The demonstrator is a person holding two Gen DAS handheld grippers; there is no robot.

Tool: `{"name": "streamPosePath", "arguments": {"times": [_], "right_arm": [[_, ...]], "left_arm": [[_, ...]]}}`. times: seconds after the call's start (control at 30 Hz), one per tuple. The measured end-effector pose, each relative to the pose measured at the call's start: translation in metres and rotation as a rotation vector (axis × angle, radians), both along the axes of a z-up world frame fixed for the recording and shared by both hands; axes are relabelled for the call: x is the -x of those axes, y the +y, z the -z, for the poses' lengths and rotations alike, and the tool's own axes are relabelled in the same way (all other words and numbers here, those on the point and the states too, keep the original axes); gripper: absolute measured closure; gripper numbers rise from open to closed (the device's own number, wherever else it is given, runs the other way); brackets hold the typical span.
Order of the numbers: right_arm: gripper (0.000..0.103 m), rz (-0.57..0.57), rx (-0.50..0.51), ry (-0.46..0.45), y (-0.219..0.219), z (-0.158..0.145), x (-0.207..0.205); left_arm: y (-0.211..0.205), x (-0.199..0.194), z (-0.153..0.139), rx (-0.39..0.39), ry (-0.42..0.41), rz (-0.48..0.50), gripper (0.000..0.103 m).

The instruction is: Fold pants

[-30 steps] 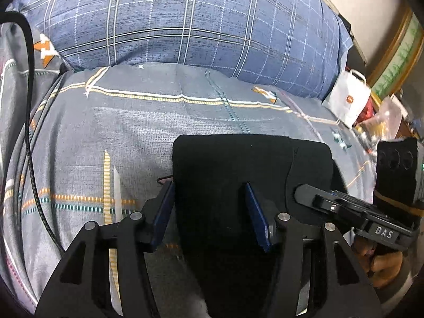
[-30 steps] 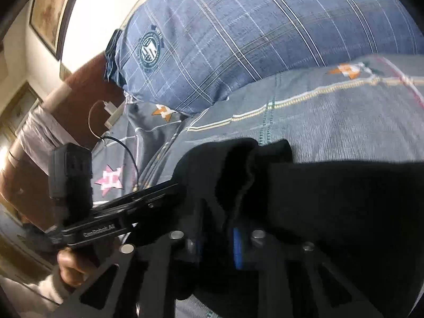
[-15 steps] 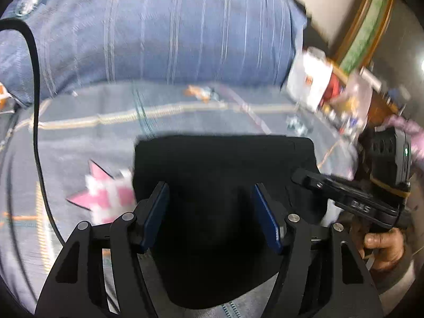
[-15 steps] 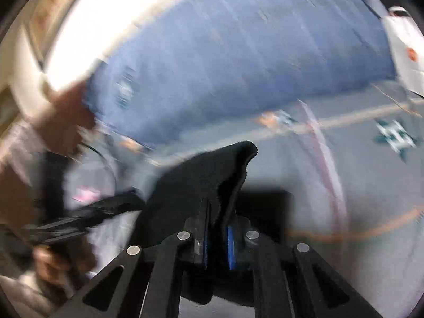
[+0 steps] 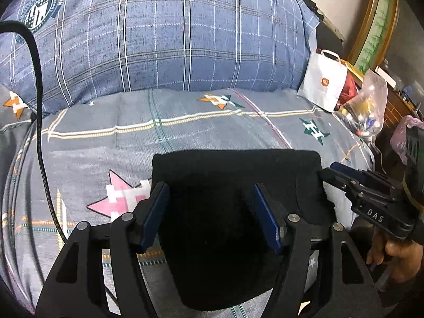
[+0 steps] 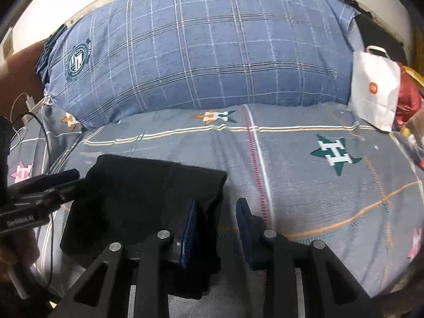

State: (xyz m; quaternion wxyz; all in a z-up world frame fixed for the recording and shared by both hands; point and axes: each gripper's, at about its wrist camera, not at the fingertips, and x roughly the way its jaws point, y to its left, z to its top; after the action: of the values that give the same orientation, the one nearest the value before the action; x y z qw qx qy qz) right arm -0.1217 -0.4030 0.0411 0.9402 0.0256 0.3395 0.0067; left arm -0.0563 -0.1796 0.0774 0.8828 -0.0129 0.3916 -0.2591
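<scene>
Left wrist view: we have the black pants point(image 5: 233, 185) lying on the bed point(image 5: 212, 127) as a compact folded rectangle, in front of the big blue plaid pillow point(image 5: 159, 39). Left hand-held gripper point(image 5: 209, 212) is open, pads wide apart, hanging over the near middle of the pants, not pinching cloth as far as we can tell. Right hand-held gripper point(image 6: 217, 225) has its jaws opening; the right edge of the pants sits by its left pad with bare bedsheet in the gap, so we read it as let go.

Step in hand, our guess: releasing after the last fold. To do it well we'd let both sets of jaws clear the cloth fully before pulling away, lift straight off so no pad drags a layer, and check the right edge, which looks slightly bunched in the right wrist view.

Pants lie below and between both hand-held grippers, left one over the centre, right one at the right-hand edge. White paper bag point(image 6: 376, 90) sits well apart at the bed's far right.
</scene>
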Motion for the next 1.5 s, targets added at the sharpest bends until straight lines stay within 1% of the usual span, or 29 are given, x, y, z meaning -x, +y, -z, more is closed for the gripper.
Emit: {"name": "streamPosePath", "arguments": {"times": [0.07, 0.2, 0.27, 0.3, 0.37, 0.43, 0.5, 0.6, 0.67, 0.73, 0.77, 0.87, 1.0, 1.13, 1.2, 1.3, 1.5], "right_arm": [[0.073, -0.001, 0.014, -0.001, 0.004, -0.003, 0.000], [0.073, -0.014, 0.011, -0.022, 0.013, -0.013, -0.001], [0.073, -0.030, -0.015, -0.041, 0.015, -0.017, 0.001], [0.073, -0.044, -0.038, -0.048, 0.015, -0.017, 0.002], [0.073, -0.088, -0.094, -0.054, 0.016, -0.017, 0.001], [0.074, -0.133, -0.153, -0.052, 0.017, -0.012, -0.005], [0.075, -0.147, -0.183, -0.039, 0.019, -0.005, -0.016], [0.076, -0.138, -0.194, -0.015, 0.022, 0.006, -0.033], [0.076, -0.122, -0.188, 0.025, 0.021, 0.019, -0.048], [0.076, -0.112, -0.182, 0.046, 0.020, 0.028, -0.059], [0.076, -0.106, -0.184, 0.039, 0.019, 0.031, -0.063], [0.076, -0.105, -0.184, 0.043, 0.019, 0.029, -0.068], [0.076, -0.111, -0.177, 0.046, 0.020, 0.015, -0.052], [0.076, -0.135, -0.134, 0.030, 0.026, 0.003, -0.022], [0.076, -0.142, -0.113, 0.036, 0.031, 0.003, -0.007], [0.076, -0.152, -0.111, 0.049, 0.036, 0.007, 0.009], [0.076, -0.143, -0.104, 0.072, 0.039, 0.016, 0.026]], "left_arm": [[0.000, 0.002, -0.004, -0.004, -0.015, -0.003, 0.038], [-0.001, 0.001, -0.008, -0.006, -0.025, 0.004, 0.038], [-0.002, -0.002, -0.007, -0.012, -0.024, 0.008, 0.038], [-0.004, -0.005, -0.005, -0.028, -0.028, 0.004, 0.038], [-0.005, -0.014, -0.002, -0.057, -0.032, -0.028, 0.038], [-0.004, -0.025, 0.002, -0.062, -0.017, -0.064, 0.038], [-0.005, -0.036, 0.007, -0.064, 0.000, -0.091, 0.038], [-0.015, -0.048, 0.018, -0.083, 0.014, -0.087, 0.038], [-0.021, -0.054, 0.028, -0.094, 0.033, -0.084, 0.038], [-0.022, -0.061, 0.036, -0.081, 0.034, -0.097, 0.035], [-0.022, -0.063, 0.038, -0.074, 0.035, -0.103, 0.035], [-0.020, -0.067, 0.039, -0.053, 0.053, -0.106, 0.035], [-0.010, -0.054, 0.027, -0.043, 0.064, -0.112, 0.035], [0.003, -0.030, 0.014, -0.038, 0.030, -0.106, 0.035], [0.007, -0.017, 0.011, -0.034, 0.026, -0.103, 0.035], [0.010, -0.001, 0.011, -0.033, 0.026, -0.093, 0.035], [0.005, 0.015, 0.024, -0.043, 0.046, -0.079, 0.035]]}}
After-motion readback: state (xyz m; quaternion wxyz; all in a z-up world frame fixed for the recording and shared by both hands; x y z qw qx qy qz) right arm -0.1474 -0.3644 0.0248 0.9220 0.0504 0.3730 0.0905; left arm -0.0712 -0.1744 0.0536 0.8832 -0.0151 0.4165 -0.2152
